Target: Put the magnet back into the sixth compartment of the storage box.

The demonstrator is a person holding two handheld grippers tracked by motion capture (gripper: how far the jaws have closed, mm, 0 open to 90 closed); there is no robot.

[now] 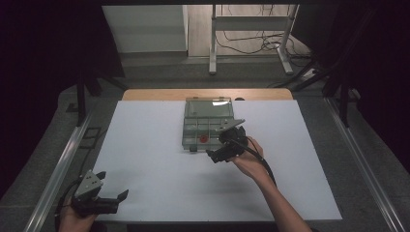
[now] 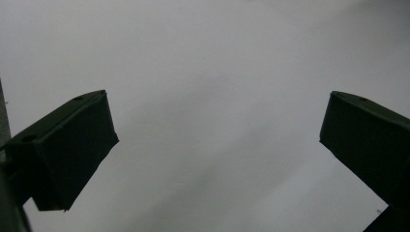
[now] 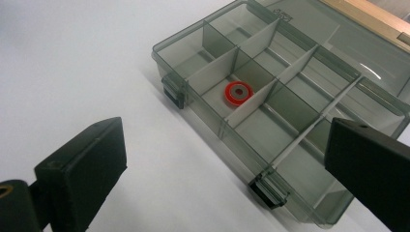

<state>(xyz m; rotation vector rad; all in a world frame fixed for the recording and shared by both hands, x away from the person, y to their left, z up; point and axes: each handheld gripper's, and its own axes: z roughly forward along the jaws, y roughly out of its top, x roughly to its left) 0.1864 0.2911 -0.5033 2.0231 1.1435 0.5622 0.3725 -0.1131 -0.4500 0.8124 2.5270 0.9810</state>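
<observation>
On the white bench [image 1: 159, 159], toward its far middle, sits a clear grey compartment box [image 1: 209, 126] with its lid [image 1: 209, 107] swung open and lying flat behind it. Internal dividers split the box into rows of small cells. A red ring with a grey centre [image 3: 238, 92] lies flat on the floor of one cell in the near row, close against a divider; in the high view it reads as a red spot [image 1: 203, 138] near the front wall. The other cells that can be seen look bare. Two dark latches [image 3: 269, 192] hang on the front wall of the box.

The right gripper [image 1: 227, 145] is held by the person's right hand [image 1: 251, 162] just beside the box's near right corner, above the bench. In the right gripper view its jaws stand wide apart with nothing between them, the box lying ahead of them.

The left gripper [image 1: 109, 200] rests low at the near left corner of the bench, held by the left hand [image 1: 75, 220], well apart from the box. In the left gripper view its jaws are spread wide over bare white surface, holding nothing.

Beyond the bench, a wooden edge [image 1: 208, 94] shows along the far side, and cables [image 1: 261, 46] lie on the floor around a metal frame [image 1: 251, 38].
</observation>
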